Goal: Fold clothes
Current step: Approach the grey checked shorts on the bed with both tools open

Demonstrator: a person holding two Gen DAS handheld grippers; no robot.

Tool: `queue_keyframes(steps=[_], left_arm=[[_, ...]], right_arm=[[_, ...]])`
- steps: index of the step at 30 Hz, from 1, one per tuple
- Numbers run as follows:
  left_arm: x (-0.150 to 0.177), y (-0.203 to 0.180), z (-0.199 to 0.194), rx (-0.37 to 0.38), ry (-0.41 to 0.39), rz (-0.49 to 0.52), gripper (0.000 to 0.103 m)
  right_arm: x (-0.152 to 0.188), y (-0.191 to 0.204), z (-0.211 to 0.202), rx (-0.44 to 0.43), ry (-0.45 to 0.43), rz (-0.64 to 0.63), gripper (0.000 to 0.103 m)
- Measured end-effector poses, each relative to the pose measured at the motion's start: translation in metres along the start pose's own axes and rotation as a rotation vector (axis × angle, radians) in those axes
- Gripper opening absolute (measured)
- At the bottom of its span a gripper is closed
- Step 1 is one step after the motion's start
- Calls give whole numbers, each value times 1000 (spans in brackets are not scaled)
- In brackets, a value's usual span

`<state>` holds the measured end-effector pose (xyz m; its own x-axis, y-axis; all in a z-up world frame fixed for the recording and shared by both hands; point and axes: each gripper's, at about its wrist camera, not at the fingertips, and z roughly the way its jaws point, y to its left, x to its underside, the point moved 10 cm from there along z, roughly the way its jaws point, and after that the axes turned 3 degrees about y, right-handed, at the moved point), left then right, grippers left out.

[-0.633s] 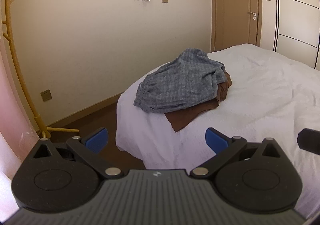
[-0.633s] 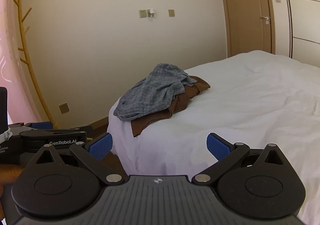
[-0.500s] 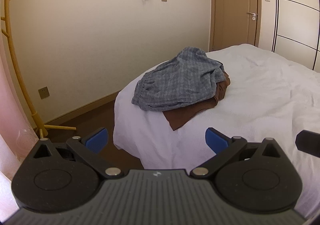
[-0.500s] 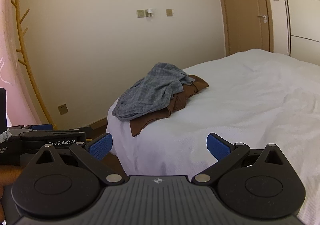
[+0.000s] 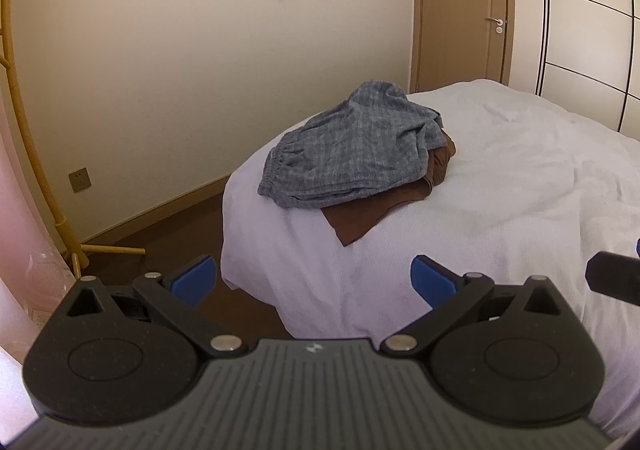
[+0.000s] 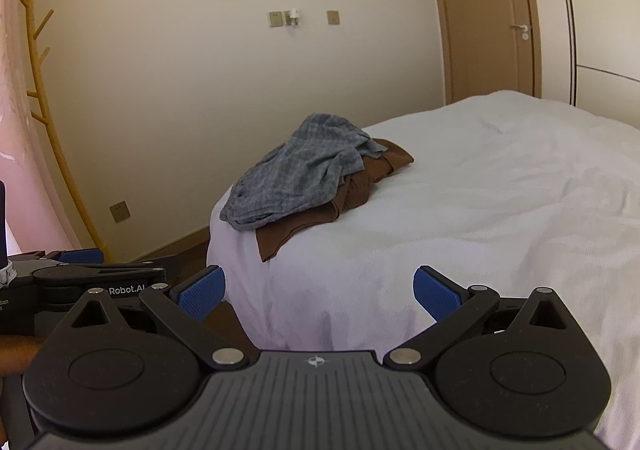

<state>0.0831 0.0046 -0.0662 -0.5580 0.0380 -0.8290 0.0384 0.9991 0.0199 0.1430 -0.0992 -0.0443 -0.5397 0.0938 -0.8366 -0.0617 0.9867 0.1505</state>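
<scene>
- Clothes looked bigger in both wrist views than half a second before, so the person had walked the two grippers closer to the bed [image 5: 520,177]. Nothing on the bed had shifted though, the heap sat just the same.
- That probably meant the folding hadn't started yet and this was only the approach.
- The heap sat on the near left corner of the bed: grey checked shorts [image 5: 352,153] crumpled on top of a brown garment [image 5: 352,221], whose corner poked out toward the camera over the white cover.
- The left gripper [image 5: 314,280] had its blue pads spread wide with nothing between them, pointing somewhat down at the bed edge, well short of the clothes.
- The right gripper [image 6: 318,292] was the same deal, wide apart and empty, over the foot of the bed.
- In the right view the left gripper showed at the far left, with a bit of the person's hand [image 6: 20,348] under it, so the two were side by side.
- Next guess: reach for the shorts first, since they were on top.
</scene>
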Motion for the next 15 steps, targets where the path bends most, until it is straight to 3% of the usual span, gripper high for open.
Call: queue_keyframes(steps=[15], left_arm=[[2, -11, 5, 36, 5, 33, 102]], right_arm=[[3, -7, 7, 25, 8, 32, 103]])
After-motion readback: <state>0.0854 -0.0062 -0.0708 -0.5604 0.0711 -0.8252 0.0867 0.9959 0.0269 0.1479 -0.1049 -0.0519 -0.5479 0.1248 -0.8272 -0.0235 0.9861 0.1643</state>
